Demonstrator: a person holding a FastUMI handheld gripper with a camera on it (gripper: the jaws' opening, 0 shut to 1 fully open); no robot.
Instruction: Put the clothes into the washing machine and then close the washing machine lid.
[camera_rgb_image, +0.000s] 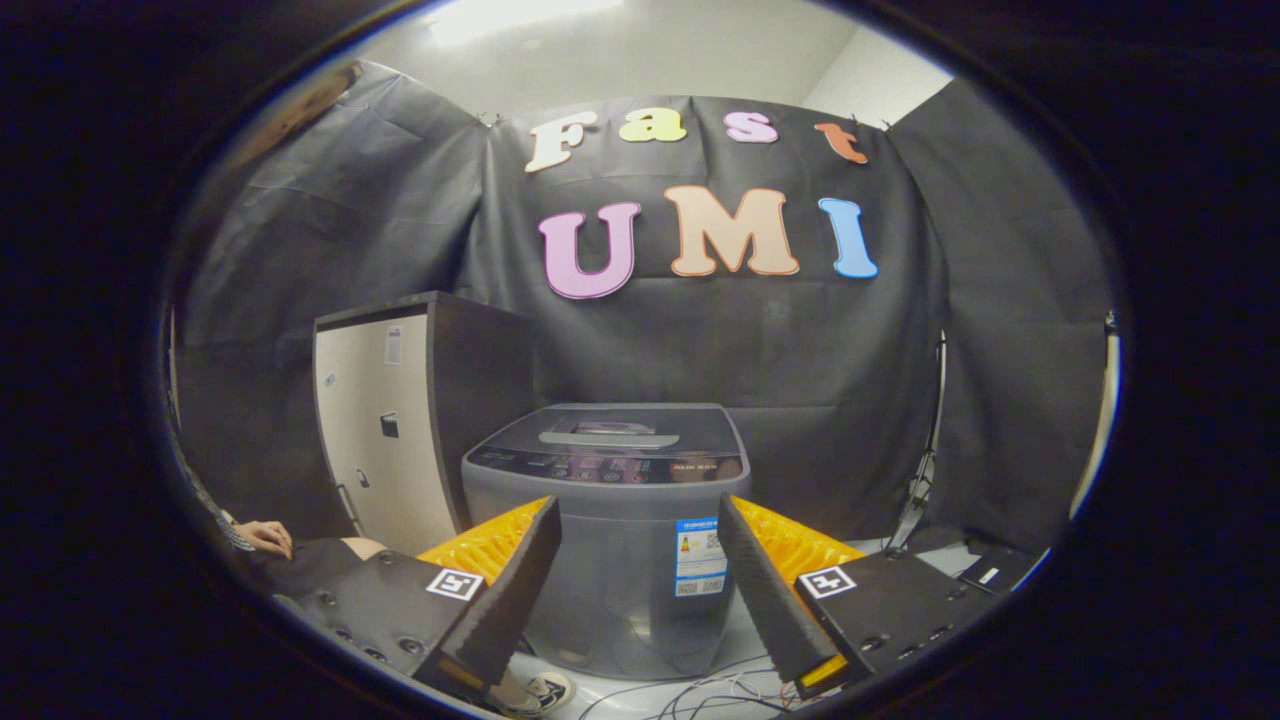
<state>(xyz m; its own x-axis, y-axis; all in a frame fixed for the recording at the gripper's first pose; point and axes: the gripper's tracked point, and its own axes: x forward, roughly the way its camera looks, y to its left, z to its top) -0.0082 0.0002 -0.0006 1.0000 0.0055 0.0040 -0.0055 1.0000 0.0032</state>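
Two fingers of the gripper (635, 545) spread wide, empty; closed washing machine (607, 520) beyond, cabinet (385, 420) beside it.

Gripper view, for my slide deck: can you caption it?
Open gripper held apart before a grey top-loading washing machine, its lid down, beside a tall cream cabinet.
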